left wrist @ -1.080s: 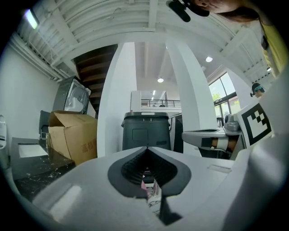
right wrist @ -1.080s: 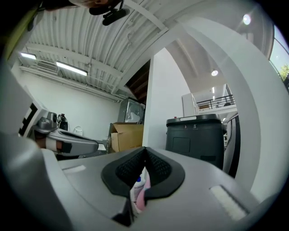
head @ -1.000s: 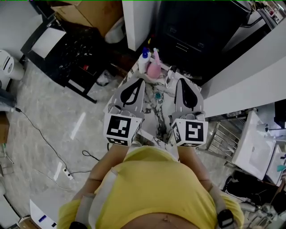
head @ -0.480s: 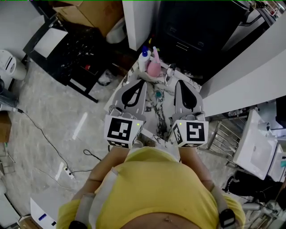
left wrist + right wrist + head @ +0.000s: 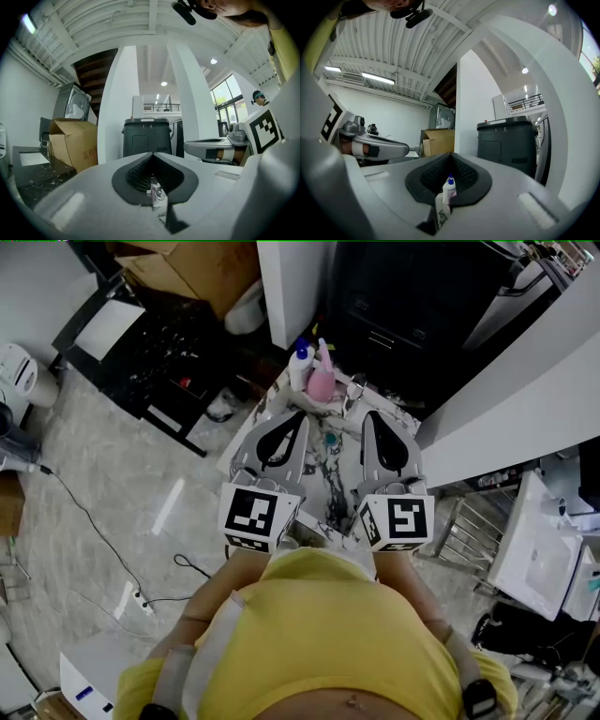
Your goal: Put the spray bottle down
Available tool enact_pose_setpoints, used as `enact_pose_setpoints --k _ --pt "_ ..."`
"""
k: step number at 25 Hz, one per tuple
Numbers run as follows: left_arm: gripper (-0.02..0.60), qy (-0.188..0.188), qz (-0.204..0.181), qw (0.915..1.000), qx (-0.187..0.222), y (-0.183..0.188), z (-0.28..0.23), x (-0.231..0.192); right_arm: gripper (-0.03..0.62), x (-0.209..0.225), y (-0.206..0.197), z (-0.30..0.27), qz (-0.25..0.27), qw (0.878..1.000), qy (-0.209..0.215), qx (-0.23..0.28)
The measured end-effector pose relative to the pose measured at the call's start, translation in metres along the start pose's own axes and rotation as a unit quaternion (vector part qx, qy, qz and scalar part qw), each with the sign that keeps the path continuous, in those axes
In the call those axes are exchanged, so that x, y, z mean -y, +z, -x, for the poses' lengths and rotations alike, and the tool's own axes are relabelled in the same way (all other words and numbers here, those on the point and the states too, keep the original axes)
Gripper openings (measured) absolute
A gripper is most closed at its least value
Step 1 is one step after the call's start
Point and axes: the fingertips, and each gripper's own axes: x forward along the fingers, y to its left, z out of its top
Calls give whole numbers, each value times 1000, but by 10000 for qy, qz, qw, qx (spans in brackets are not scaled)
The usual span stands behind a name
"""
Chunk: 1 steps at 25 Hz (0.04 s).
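Left gripper (image 5: 298,413) and right gripper (image 5: 371,415) point level, parallel, jaws together.

Pale marbled floor (image 5: 103,474), white pillar (image 5: 291,287), cardboard box (image 5: 202,268), dark cabinet (image 5: 412,306) behind.

workshop hall: cardboard box (image 5: 75,143), black cabinet (image 5: 145,138) (ribbed ceiling (image 5: 117,18))

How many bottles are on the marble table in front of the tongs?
2. A white bottle with a blue cap stands at the far edge of the marble table; a pink spray bottle stands just right of it. Others may be hidden.
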Motion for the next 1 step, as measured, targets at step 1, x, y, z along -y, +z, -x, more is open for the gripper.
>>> enact_pose_setpoints --k 1 --pt "5 -14 -2 10000 -1 0 0 2 0 0 0 1 -10 10000 19 -1"
